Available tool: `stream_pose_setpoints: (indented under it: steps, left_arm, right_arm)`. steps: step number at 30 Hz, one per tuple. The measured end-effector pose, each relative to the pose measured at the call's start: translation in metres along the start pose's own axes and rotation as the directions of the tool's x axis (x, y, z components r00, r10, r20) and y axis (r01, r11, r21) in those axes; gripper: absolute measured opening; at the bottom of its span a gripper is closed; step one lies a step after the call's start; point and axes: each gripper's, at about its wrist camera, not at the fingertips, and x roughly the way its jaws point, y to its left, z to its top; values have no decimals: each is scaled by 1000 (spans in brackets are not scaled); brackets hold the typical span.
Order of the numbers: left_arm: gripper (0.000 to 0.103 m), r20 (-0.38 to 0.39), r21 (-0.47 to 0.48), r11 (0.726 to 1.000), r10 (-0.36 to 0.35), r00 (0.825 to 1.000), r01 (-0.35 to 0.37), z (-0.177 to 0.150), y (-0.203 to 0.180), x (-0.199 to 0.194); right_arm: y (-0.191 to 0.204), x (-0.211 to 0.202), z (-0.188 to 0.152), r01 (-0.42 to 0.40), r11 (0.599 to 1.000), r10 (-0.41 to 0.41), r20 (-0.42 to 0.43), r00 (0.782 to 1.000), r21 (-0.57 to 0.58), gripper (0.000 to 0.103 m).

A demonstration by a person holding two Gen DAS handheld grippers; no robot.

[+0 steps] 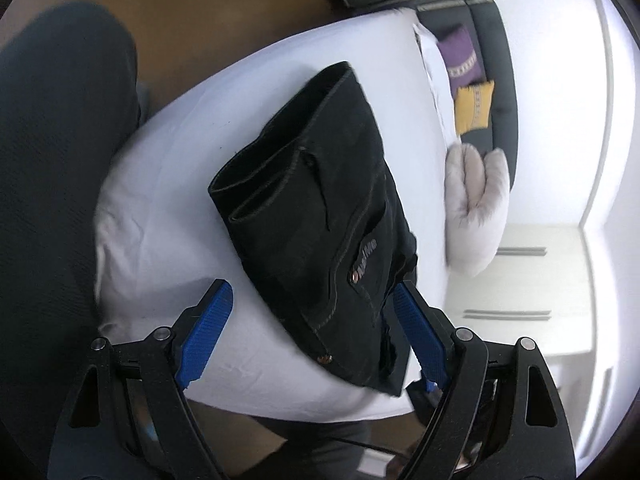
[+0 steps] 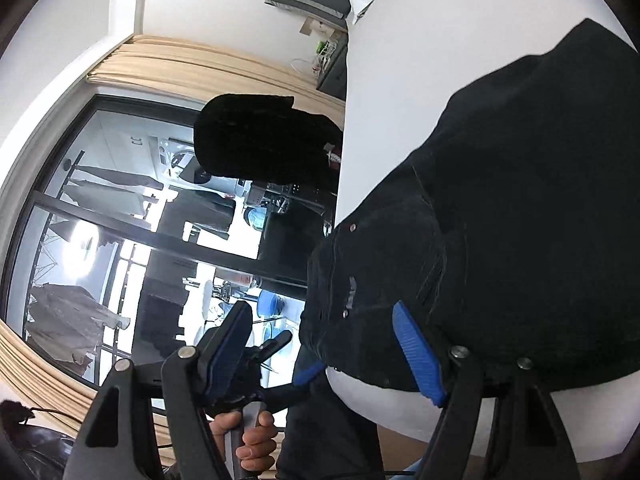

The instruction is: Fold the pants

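Note:
Black jeans (image 1: 320,208) lie folded in a compact stack on a white-sheeted bed (image 1: 168,208), hems toward the far left, waistband and pocket toward me. My left gripper (image 1: 312,320) is open, its blue pads either side of the waistband end, hovering just above it. In the right wrist view the same jeans (image 2: 500,200) fill the right side. My right gripper (image 2: 324,340) is open; its right pad (image 2: 416,352) lies against the jeans' edge, its left pad hangs off the bed's side. The other gripper and the hand holding it (image 2: 248,436) show below.
A white fluffy cushion (image 1: 476,208) sits at the bed's right edge. Beyond are a dark sofa (image 1: 492,80) with purple and yellow cushions, and a white drawer unit (image 1: 532,292). A dark-clad leg (image 1: 60,160) is at the left. A glass door (image 2: 120,220) and curtains are beside the bed.

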Motion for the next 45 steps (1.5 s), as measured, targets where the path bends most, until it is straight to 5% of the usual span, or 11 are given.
stream_pose_setpoints:
  steps: [9, 17, 20, 22, 26, 30, 33, 35, 39, 45]
  left_arm:
    - [82, 23, -74, 994, -77, 997, 79, 21, 9, 19]
    - [80, 27, -136, 982, -129, 991, 131, 41, 16, 29]
    - [59, 15, -122, 984, -131, 991, 132, 48, 13, 34]
    - [33, -1, -105, 986, -130, 992, 129, 47, 14, 37]
    - [28, -11, -49, 993, -110, 994, 109, 51, 5, 43]
    - [24, 7, 102, 993, -57, 998, 56, 56, -24, 42]
    - [22, 30, 235, 972, -26, 999, 18, 55, -52, 41]
    - [22, 43, 300, 954, -19, 999, 5, 54, -70, 41]
    - [21, 70, 454, 890, 1, 998, -33, 41, -113, 44]
    - [14, 96, 657, 751, 2, 995, -65, 11, -180, 63]
  right_arm:
    - [0, -13, 11, 98, 994, -100, -27, 995, -55, 59]
    - [-7, 2, 45, 280, 950, -293, -83, 953, -137, 36]
    - [-15, 20, 53, 318, 936, -337, -129, 932, -149, 34]
    - [-20, 30, 56, 329, 933, -350, -151, 924, -148, 33]
    - [-24, 49, 64, 345, 925, -371, -190, 909, -156, 32]
    - [-37, 65, 69, 417, 893, -446, -219, 868, -166, 27]
    - [-45, 67, 66, 473, 859, -508, -218, 833, -195, 5]
    - [-48, 65, 66, 481, 856, -515, -218, 829, -190, 0]
    - [-50, 65, 62, 488, 846, -528, -208, 823, -214, 0]
    - [-49, 67, 64, 500, 827, -551, -194, 812, -257, 0]
